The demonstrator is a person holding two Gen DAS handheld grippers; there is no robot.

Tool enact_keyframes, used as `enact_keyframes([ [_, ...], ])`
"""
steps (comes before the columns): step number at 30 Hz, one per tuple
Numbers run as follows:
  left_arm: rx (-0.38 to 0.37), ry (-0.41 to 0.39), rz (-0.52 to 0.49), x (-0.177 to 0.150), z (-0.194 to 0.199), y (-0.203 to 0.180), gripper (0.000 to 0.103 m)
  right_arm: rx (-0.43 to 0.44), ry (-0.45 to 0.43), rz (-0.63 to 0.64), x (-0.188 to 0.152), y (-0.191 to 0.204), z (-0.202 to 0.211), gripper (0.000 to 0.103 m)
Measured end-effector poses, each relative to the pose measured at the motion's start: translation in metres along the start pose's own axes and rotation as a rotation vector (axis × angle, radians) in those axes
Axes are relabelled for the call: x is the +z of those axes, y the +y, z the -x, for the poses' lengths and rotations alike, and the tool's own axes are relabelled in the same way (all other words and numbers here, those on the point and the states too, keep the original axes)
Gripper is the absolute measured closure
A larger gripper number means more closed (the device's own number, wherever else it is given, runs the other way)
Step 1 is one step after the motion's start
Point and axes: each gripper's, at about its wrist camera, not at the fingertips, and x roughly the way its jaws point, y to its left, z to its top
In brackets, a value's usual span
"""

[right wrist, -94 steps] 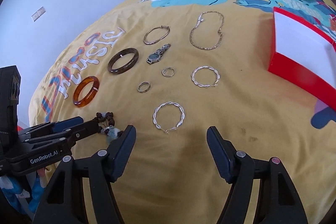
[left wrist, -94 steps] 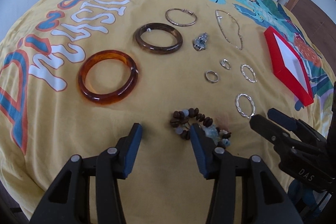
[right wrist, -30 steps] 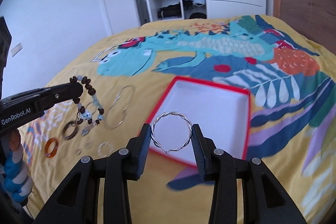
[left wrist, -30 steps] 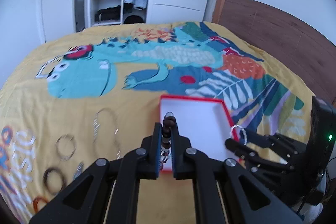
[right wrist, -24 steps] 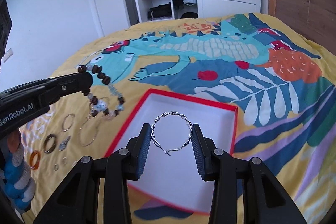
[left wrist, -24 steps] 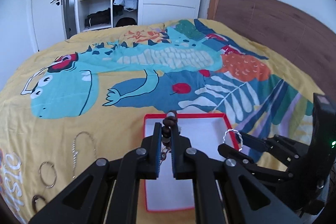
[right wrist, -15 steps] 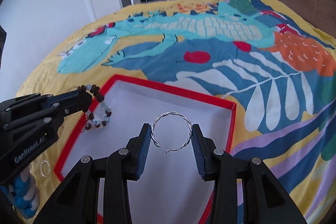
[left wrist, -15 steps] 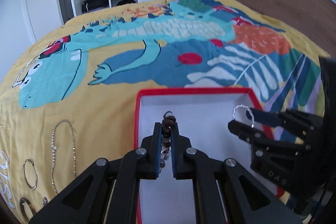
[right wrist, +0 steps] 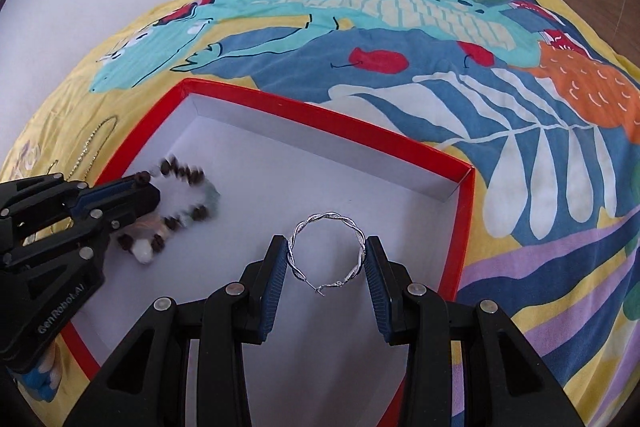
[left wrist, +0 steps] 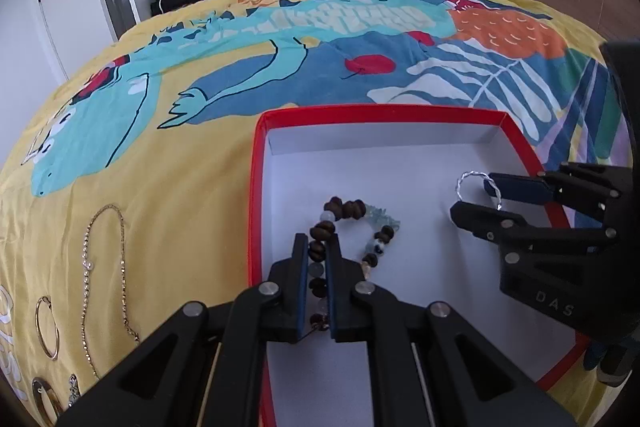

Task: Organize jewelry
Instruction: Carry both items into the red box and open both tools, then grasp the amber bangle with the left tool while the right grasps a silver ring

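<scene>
One red box (left wrist: 256, 187) sits on one bedspread (left wrist: 160, 155). Two grippers are in view: the left (left wrist: 317, 247) and the right (right wrist: 326, 253). There is one beaded bracelet (left wrist: 352, 209) and one twisted silver hoop (right wrist: 326, 253). Outside the box, on the bedspread, lie one chain necklace (left wrist: 86, 263) and one thin gold ring bangle (left wrist: 46, 327). At the lower left edge, one brown bangle (left wrist: 44, 393) and one small silvery piece (left wrist: 73, 391) show only in part.

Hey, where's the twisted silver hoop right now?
The silver hoop is clamped in the right hand-held gripper, over the right side of the red box; the bead bracelet is to its left.
</scene>
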Motion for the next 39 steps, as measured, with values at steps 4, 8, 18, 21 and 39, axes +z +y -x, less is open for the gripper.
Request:
enact_keyframes([
  [4,-0.004,-0.002,-0.004,-0.004,0.000,-0.003,0.095,-0.011,0.005,0.019,-0.001,0.003,-0.002,0.063],
  [8,0.015,-0.023,-0.021,-0.007,0.002,-0.006,0.095,-0.012,0.002,0.020,-0.002,0.003,-0.001,0.058],
  [18,0.008,-0.053,-0.025,-0.009,0.016,-0.004,0.094,-0.032,-0.036,0.000,0.001,0.001,0.009,0.045],
  [21,-0.003,-0.055,-0.012,-0.009,0.025,-0.002,0.094,-0.038,-0.043,-0.006,0.002,0.001,0.015,0.045],
  [39,-0.002,-0.145,-0.028,-0.023,0.149,0.009,0.074,-0.061,-0.120,-0.051,-0.012,0.029,0.127,0.044],
])
